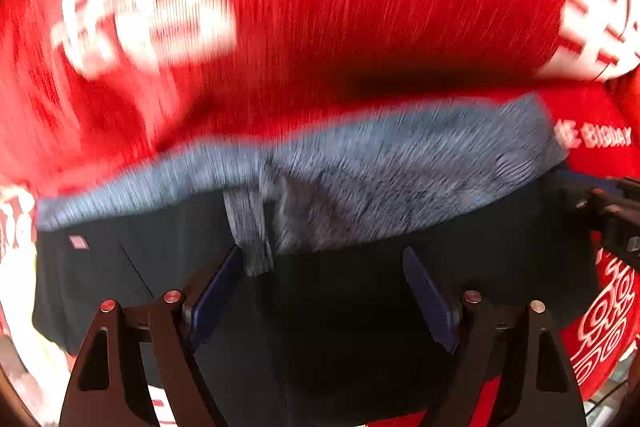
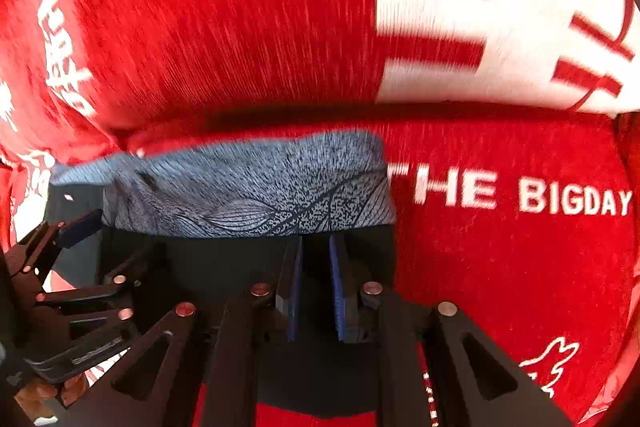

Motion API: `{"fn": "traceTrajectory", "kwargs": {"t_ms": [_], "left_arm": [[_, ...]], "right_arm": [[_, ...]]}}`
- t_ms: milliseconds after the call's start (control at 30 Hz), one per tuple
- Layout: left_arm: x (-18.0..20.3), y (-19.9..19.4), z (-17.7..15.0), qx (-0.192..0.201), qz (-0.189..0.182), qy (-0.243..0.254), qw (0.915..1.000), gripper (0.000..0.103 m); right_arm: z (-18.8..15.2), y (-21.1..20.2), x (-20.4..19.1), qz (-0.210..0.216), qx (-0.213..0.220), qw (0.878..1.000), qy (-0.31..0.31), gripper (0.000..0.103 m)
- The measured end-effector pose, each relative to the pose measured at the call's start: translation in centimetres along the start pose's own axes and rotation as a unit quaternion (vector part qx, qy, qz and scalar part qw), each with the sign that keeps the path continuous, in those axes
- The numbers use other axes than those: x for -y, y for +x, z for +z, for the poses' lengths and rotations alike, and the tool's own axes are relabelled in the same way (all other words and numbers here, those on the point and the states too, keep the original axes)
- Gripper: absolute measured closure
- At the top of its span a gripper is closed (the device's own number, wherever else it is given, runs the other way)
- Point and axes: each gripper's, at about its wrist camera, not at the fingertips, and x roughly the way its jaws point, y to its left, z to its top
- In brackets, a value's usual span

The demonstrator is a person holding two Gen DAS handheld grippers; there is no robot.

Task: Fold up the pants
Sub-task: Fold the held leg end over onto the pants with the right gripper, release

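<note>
Under both grippers lie the pants [image 2: 248, 195]: left gripper [image 1: 324, 267] spread, right gripper [image 2: 316, 247] nearly together.

My two wrist cameras are looking steeply down, close over the pants [image 1: 360, 187]. Both are sharing its grey band and the red cloth [image 2: 240, 27].

1. "THE BIGDAY" stands in white capitals on the red cloth [image 2: 500, 267], right of the pants [image 2: 248, 195].
2. Large white characters higher on the cloth are too blurred to read.
</note>
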Motion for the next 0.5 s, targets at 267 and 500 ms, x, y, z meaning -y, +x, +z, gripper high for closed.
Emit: {"fn": "traceTrajectory", "kwargs": {"t_ms": [267,500], "left_arm": [[-2.4,-0.6,-3.7,0.005,-0.029,-0.061,0.9977,0.012],[-5.2,-3.2,-6.4,0.010,-0.007,-0.093,0.9956,0.012]], "right_arm": [[-2.5,-0.4,-1.4,0.004,0.009,1.000,-0.015,0.087],[-4.8,-1.5,-4.7,0.015,0.006,0.999,-0.037,0.067]]}}
